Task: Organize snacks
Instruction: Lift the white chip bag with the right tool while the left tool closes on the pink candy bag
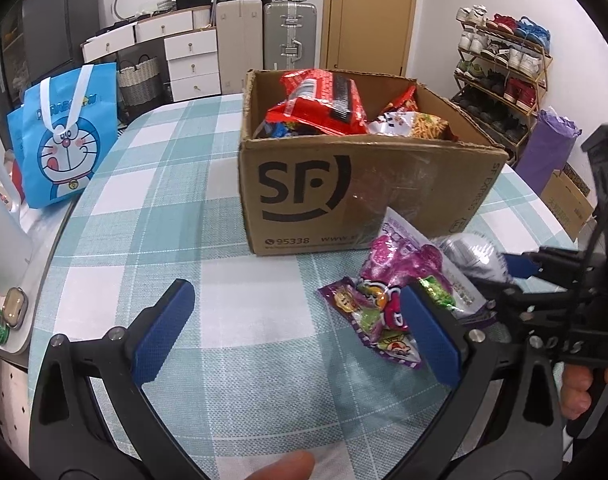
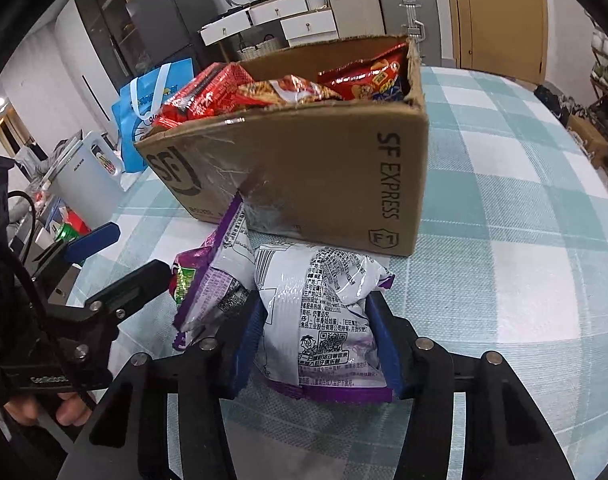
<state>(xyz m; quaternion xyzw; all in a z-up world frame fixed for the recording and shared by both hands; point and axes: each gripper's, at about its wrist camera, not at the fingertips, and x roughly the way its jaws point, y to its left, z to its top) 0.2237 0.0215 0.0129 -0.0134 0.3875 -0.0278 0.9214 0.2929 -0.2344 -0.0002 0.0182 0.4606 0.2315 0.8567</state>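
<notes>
Left wrist view, left to right: my left gripper (image 1: pixel 295 332) hovers with jaws wide and empty over the checked surface (image 1: pixel 163 184); a purple snack bag (image 1: pixel 384 304) lies by its right finger, in front of the cardboard box (image 1: pixel 344 184). Right wrist view: my right gripper (image 2: pixel 316 344) has its jaws narrowed onto a puffy white-and-purple bag (image 2: pixel 324 312), pads pressing its sides. Looks light, soft, slick, crushable; I'd grip mid-body, gently.

My right gripper (image 2: pixel 316 344) hides the silver packet's (image 2: pixel 320 300) sides; cardboard box (image 1: pixel 368 192) walls bury its lower snacks; packet print unreadable.
</notes>
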